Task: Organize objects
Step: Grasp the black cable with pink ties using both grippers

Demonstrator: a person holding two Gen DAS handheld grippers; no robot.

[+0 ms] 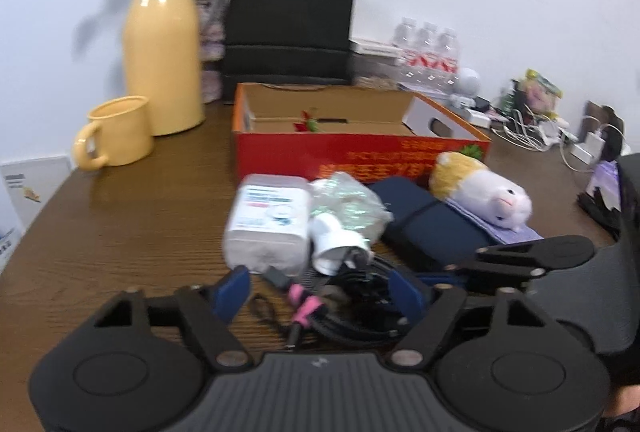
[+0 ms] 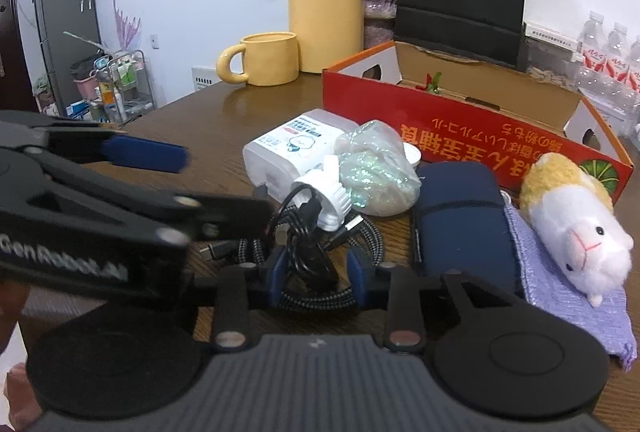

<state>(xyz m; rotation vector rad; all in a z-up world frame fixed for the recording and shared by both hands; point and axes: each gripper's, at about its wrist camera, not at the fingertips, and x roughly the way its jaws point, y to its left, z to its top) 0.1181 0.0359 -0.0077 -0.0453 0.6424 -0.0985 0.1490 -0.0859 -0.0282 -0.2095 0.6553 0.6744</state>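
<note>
A tangle of black and braided cables [image 1: 352, 308] with pink ties lies on the brown table [image 1: 132, 232]. My left gripper [image 1: 320, 294] stands open astride it, blue pads well apart. My right gripper [image 2: 317, 272] has its blue pads against a black cable bundle [image 2: 308, 256] and is shut on it. Just behind lie a white charger plug [image 2: 324, 196], a wipes pack [image 2: 296, 152], a shiny plastic bag [image 2: 372, 168], a navy pouch [image 2: 460, 216] and a plush hamster [image 2: 572, 224] on a lilac cloth [image 2: 560, 292]. An open red cardboard box [image 2: 480, 128] stands beyond.
A yellow jug [image 1: 164, 44] and yellow mug [image 1: 116, 132] stand at the back left. A black paper bag [image 1: 292, 20] is behind the box, with water bottles [image 1: 428, 48] and a heap of chargers [image 1: 540, 128] to the right. The table's left edge is close.
</note>
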